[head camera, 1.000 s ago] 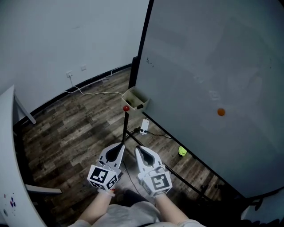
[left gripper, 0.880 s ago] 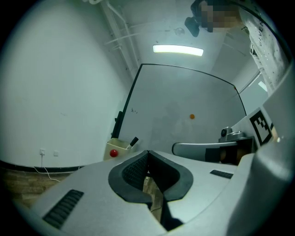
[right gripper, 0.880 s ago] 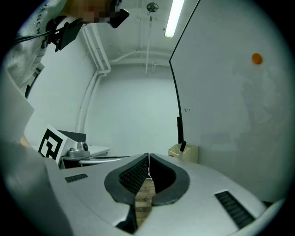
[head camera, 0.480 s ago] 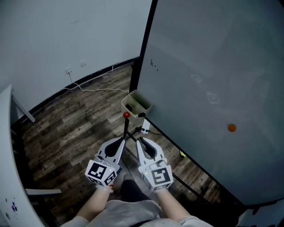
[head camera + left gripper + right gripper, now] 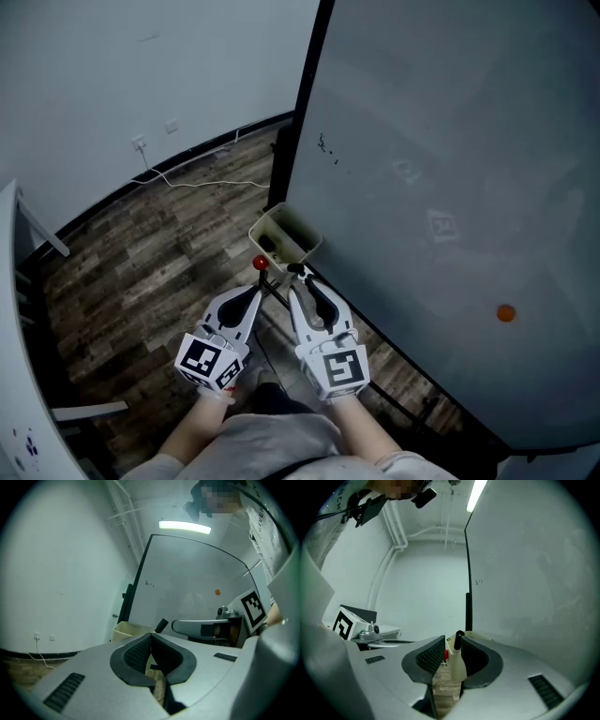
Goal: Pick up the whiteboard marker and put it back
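The whiteboard marker (image 5: 457, 660), white with a black cap, stands between the jaws of my right gripper (image 5: 451, 654). It leans on the right pad, with a gap to the left pad, and the jaws are opening. Seen from the head, the right gripper (image 5: 302, 281) points at a beige box (image 5: 281, 239) on the whiteboard's (image 5: 450, 187) left edge, the marker's black tip (image 5: 298, 270) just short of it. Beside it my left gripper (image 5: 255, 292) is shut and empty. The left gripper view shows the marker cap (image 5: 161, 625) in front of the box (image 5: 126, 631).
A red knob (image 5: 260, 263) on a black rod stands between the grippers' tips and the box. An orange magnet (image 5: 505, 313) sticks to the board. A white cable (image 5: 197, 183) runs along the wooden floor by the wall. The board's black stand bars run under my hands.
Both grippers have moved forward, side by side, up to the beige box and red knob. The right gripper's jaws stand wider apart than before.
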Demonstrator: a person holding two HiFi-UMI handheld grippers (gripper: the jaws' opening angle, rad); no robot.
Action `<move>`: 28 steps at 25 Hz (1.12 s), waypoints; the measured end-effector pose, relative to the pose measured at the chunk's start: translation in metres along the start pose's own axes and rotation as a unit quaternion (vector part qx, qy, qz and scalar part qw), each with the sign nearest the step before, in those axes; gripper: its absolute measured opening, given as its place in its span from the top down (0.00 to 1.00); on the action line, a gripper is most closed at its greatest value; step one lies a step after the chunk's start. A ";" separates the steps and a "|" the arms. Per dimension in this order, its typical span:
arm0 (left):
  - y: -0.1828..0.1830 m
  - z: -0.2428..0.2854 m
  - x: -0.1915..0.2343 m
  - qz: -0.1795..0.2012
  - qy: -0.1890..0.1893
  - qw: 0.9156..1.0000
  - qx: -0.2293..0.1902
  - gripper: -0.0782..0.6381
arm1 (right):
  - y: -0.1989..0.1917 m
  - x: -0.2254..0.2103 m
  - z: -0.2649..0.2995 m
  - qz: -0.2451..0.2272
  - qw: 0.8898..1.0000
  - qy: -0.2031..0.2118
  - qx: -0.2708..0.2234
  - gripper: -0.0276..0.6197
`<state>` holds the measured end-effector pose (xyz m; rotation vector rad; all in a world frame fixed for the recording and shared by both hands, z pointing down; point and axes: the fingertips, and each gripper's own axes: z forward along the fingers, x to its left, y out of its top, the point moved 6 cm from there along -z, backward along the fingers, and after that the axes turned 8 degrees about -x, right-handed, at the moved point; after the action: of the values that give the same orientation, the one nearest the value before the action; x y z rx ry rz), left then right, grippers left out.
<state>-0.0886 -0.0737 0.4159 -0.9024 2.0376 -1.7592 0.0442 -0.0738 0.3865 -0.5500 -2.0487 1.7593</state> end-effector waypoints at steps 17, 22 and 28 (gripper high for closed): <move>-0.016 0.033 0.023 -0.004 0.011 1.000 0.012 0.87 | -0.018 -0.019 0.038 0.038 0.999 0.035 0.003 0.80; -0.017 0.036 0.026 -0.004 0.017 1.000 0.015 0.87 | -0.019 -0.020 0.039 0.037 0.998 0.041 -0.004 0.83; -0.019 0.039 0.025 0.001 0.018 1.000 0.019 0.87 | -0.013 -0.026 0.042 0.039 0.998 0.052 -0.020 0.84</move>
<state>-0.0795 -0.1205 0.4309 -0.8617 2.0192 -1.8203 0.0432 -0.1246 0.3926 -0.7263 -2.0195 1.6988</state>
